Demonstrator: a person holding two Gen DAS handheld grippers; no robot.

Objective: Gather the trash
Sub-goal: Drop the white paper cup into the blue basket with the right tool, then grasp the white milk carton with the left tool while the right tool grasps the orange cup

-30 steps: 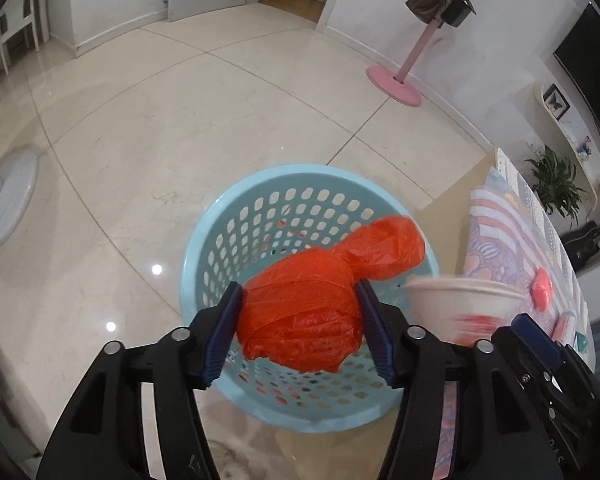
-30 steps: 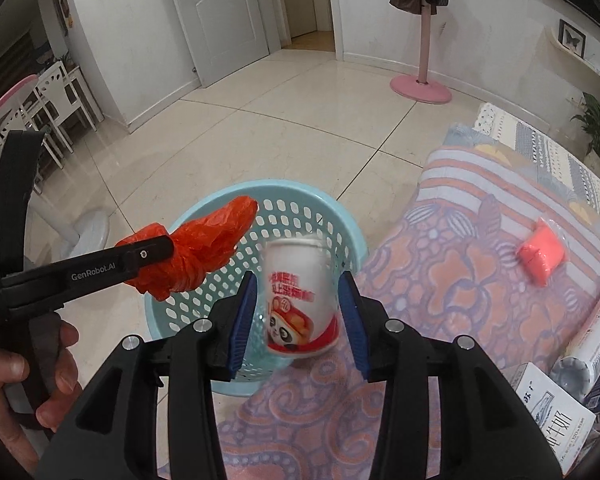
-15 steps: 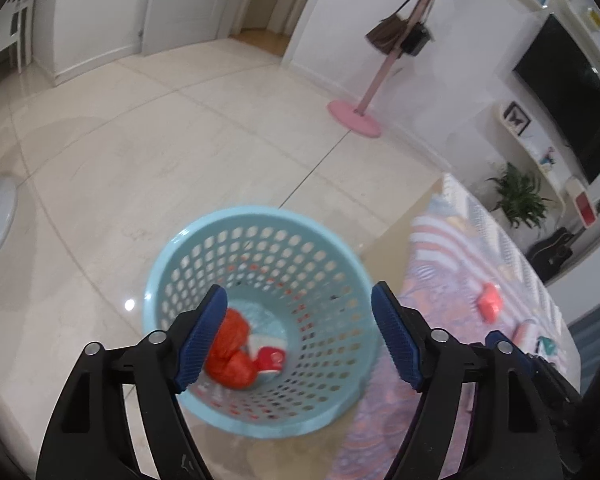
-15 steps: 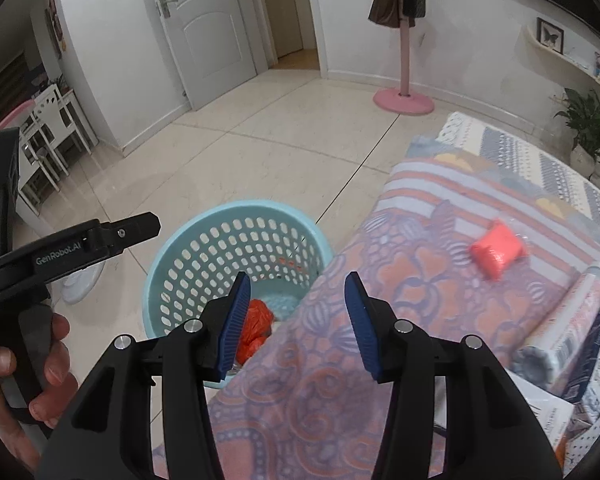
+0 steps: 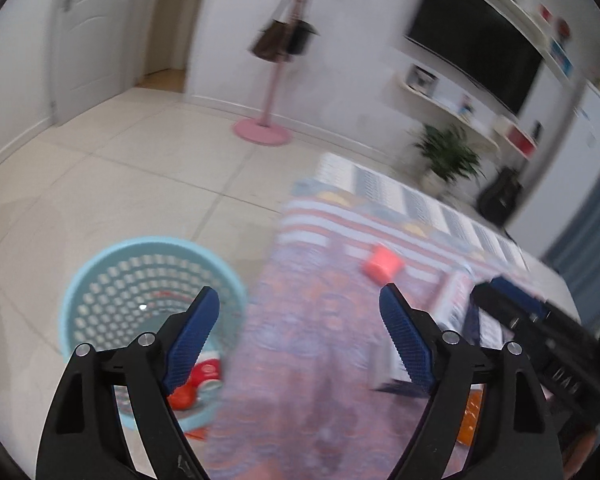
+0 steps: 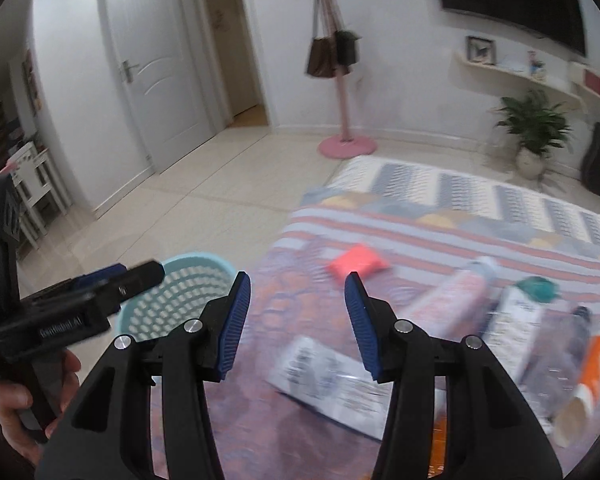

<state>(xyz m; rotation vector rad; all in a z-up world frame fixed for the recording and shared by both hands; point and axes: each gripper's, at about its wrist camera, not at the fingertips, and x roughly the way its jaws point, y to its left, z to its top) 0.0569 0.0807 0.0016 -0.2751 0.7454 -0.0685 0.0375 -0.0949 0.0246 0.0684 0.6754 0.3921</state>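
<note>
A light blue perforated basket (image 5: 100,280) stands on the floor beside the table; it also shows in the right wrist view (image 6: 216,268). Inside it lie the red plastic bag (image 5: 180,398) and the red-and-white cup (image 5: 206,374). My left gripper (image 5: 300,300) is open and empty above the table's left edge. My right gripper (image 6: 296,284) is open and empty over the table. A small red packet (image 5: 382,266) lies on the patterned cloth, also in the right wrist view (image 6: 356,260). A white flat pack (image 6: 328,380) lies just in front of the right gripper.
The patterned cloth (image 6: 440,216) covers the table. At right lie a pink tube (image 6: 448,296), a white bottle with green cap (image 6: 516,312), a clear bottle (image 6: 556,348) and an orange-white tube (image 6: 588,376). A pink coat stand (image 6: 344,136) and a plant (image 6: 534,124) stand on the floor beyond.
Both grippers opened and dropped the red bag and the cup into the basket. Both then swung right, away from the basket and over the table.
</note>
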